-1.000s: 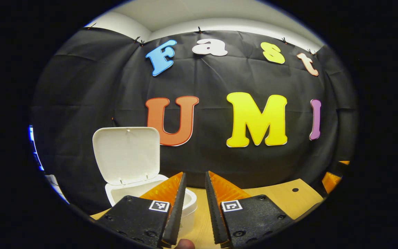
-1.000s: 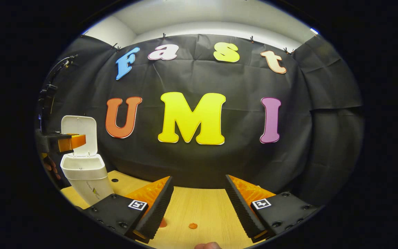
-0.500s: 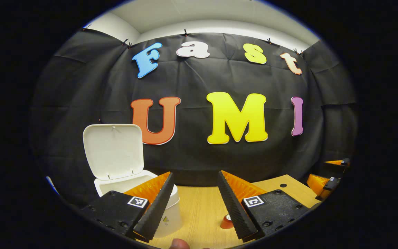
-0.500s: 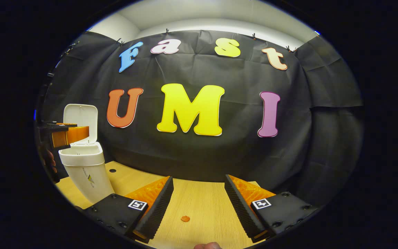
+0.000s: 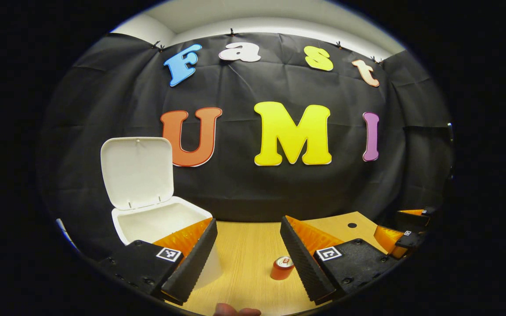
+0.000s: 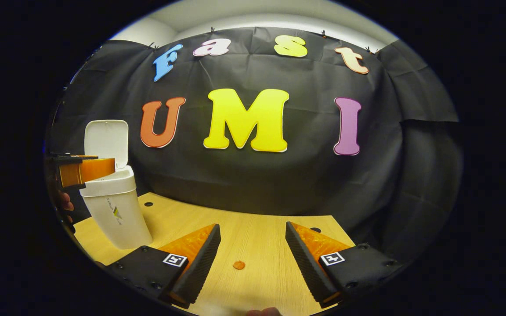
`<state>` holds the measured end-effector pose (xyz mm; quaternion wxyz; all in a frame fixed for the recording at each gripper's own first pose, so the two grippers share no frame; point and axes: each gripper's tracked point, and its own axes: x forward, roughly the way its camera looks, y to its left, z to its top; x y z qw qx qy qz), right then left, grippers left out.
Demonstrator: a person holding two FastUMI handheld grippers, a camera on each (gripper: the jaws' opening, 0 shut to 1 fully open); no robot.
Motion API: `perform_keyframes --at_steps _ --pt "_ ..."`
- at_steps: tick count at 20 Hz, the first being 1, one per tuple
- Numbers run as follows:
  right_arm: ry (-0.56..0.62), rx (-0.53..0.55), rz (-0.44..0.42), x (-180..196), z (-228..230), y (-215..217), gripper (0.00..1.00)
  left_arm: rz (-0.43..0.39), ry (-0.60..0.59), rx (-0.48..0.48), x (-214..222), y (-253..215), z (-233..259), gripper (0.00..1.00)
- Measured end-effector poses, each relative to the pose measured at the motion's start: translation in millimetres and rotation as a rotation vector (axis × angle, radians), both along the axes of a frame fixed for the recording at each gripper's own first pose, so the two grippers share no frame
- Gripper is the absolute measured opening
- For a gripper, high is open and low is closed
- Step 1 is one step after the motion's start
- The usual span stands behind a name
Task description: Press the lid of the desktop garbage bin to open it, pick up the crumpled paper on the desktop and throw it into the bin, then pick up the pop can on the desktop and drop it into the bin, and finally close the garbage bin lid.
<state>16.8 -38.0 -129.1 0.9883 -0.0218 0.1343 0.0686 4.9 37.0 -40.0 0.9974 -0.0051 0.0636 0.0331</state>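
The white desktop bin point(image 5: 147, 221) stands at the left with its lid point(image 5: 136, 171) tilted up and open; its inside looks white. A red pop can point(image 5: 282, 267) stands upright on the wooden table, just inside my left gripper's right finger. My left gripper point(image 5: 248, 256) is open, holds nothing, and hovers beside the bin's rim. In the right gripper view, the bin point(image 6: 117, 213) is at the far left and the left gripper point(image 6: 111, 166) is level with its rim. My right gripper point(image 6: 253, 259) is open and empty above the table.
The wooden table point(image 6: 262, 245) has small round holes point(image 6: 148, 204) and a small orange spot point(image 6: 238, 264) between my right gripper's fingers. The right gripper point(image 5: 391, 221) sits at the far right edge of the left gripper view. A black cloth wall closes the back.
My left gripper's fingers went from a narrow gap to wide open, and it drew back from over the bin. The pop can came into its view. The right gripper stayed open and tilted slightly.
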Motion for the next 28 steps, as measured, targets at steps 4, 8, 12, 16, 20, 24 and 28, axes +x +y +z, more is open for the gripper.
perform_keyframes --at_steps 4,8,12,16,20,24,28 --pt "0.07 0.003 0.022 9.0 -30.7 0.7 0.94 0.008 0.036 -0.012 -6.4 -1.1 -8.9 0.95" --pt "0.136 -0.007 0.061 22.1 -63.0 5.4 0.94 0.006 0.076 0.013 -16.7 -5.1 -19.9 0.95" --pt "0.202 -0.016 0.096 33.9 -97.2 13.6 0.94 0.012 0.108 0.023 -25.4 -8.3 -24.9 0.95" --pt "0.296 -0.025 0.133 41.4 -138.9 20.9 0.94 0.03 0.13 0.033 -33.1 -4.6 -26.5 0.96" --pt "0.395 -0.03 0.153 52.6 -180.7 28.9 0.94 0.055 0.149 0.046 -41.1 4.3 -28.4 0.95" --pt "0.483 -0.071 0.16 63.2 -219.0 30.9 0.95 0.091 0.187 0.031 -51.8 18.4 -39.0 0.96" --pt "0.51 -0.106 0.18 75.7 -243.4 39.0 0.95 0.129 0.215 0.033 -58.3 32.7 -47.7 0.96"
